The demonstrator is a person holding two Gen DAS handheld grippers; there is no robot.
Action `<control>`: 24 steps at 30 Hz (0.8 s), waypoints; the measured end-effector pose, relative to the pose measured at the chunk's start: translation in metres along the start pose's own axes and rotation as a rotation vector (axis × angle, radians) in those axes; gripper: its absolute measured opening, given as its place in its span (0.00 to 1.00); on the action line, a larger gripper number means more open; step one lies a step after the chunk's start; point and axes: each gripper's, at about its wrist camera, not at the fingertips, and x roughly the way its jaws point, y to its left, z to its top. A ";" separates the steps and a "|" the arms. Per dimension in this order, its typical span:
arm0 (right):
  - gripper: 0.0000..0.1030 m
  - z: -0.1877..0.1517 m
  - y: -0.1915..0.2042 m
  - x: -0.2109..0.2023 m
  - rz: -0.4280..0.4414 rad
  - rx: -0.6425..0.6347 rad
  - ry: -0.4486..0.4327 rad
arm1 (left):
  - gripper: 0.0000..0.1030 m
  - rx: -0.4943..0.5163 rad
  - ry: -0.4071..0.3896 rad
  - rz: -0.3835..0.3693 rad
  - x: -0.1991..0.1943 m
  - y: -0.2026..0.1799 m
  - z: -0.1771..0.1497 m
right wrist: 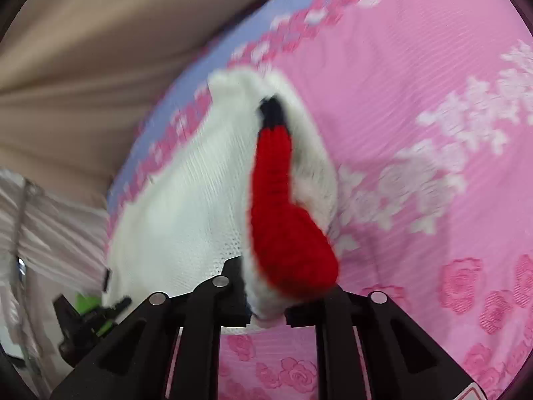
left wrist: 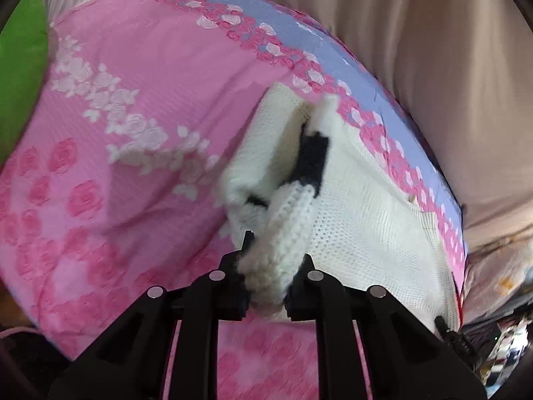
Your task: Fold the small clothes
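A small white knitted sweater with black and red trim is held up over a pink rose-patterned bedsheet. My left gripper is shut on a white ribbed edge of the sweater. My right gripper is shut on another edge of the sweater, where a red knitted band with a black end hangs over the jaws. The sweater stretches between the two grippers. The right gripper's tip shows at the lower right of the left wrist view, and the left gripper shows at the lower left of the right wrist view.
The sheet has a lilac border with pink roses along the bed's far edge. Beige curtain fabric hangs beyond the bed. A green object sits at the left edge. Pale striped fabric lies beside the bed.
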 end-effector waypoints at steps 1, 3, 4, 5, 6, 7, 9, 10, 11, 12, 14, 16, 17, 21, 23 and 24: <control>0.09 -0.003 -0.002 -0.014 -0.017 -0.026 -0.012 | 0.13 0.009 0.025 -0.008 -0.005 0.004 -0.009; 0.08 -0.020 -0.013 -0.044 -0.047 -0.051 -0.010 | 0.13 0.037 0.097 0.004 -0.013 0.018 -0.034; 0.08 -0.031 -0.020 -0.056 -0.068 -0.059 -0.001 | 0.13 0.053 0.142 0.020 -0.014 0.024 -0.051; 0.08 -0.046 -0.032 -0.068 -0.096 -0.054 0.018 | 0.13 0.071 0.182 0.043 -0.015 0.031 -0.069; 0.08 -0.058 -0.045 -0.076 -0.111 -0.041 0.040 | 0.13 0.086 0.207 0.067 -0.013 0.038 -0.085; 0.08 -0.077 -0.061 -0.082 -0.127 -0.020 0.079 | 0.15 0.100 0.221 0.089 -0.009 0.042 -0.095; 0.10 -0.108 -0.086 -0.077 -0.153 -0.003 0.157 | 0.19 0.116 0.243 0.104 -0.004 0.045 -0.110; 0.11 -0.116 -0.095 -0.072 -0.174 0.001 0.183 | 0.22 0.129 0.219 0.106 -0.011 0.039 -0.108; 0.16 -0.126 -0.102 -0.071 -0.173 0.016 0.188 | 0.23 0.157 0.187 0.113 -0.019 0.032 -0.105; 0.19 -0.125 -0.102 -0.075 -0.175 0.022 0.173 | 0.27 0.208 0.120 0.117 -0.034 0.019 -0.097; 0.34 -0.113 -0.093 -0.090 -0.255 -0.002 0.122 | 0.51 0.276 0.009 0.109 -0.055 -0.003 -0.079; 0.48 -0.093 -0.078 -0.107 -0.306 -0.066 0.023 | 0.67 0.291 -0.057 0.100 -0.059 -0.017 -0.063; 0.63 -0.080 -0.068 -0.113 -0.325 -0.103 -0.039 | 0.68 0.296 -0.073 0.079 -0.052 -0.028 -0.051; 0.69 -0.030 -0.029 -0.084 -0.285 -0.205 -0.095 | 0.67 0.268 -0.005 0.078 0.013 -0.045 -0.023; 0.69 -0.012 -0.011 -0.044 -0.278 -0.243 -0.073 | 0.39 0.236 0.029 0.077 0.039 -0.045 -0.017; 0.69 -0.006 -0.005 -0.026 -0.281 -0.251 -0.066 | 0.13 0.230 0.033 0.083 0.050 -0.046 -0.014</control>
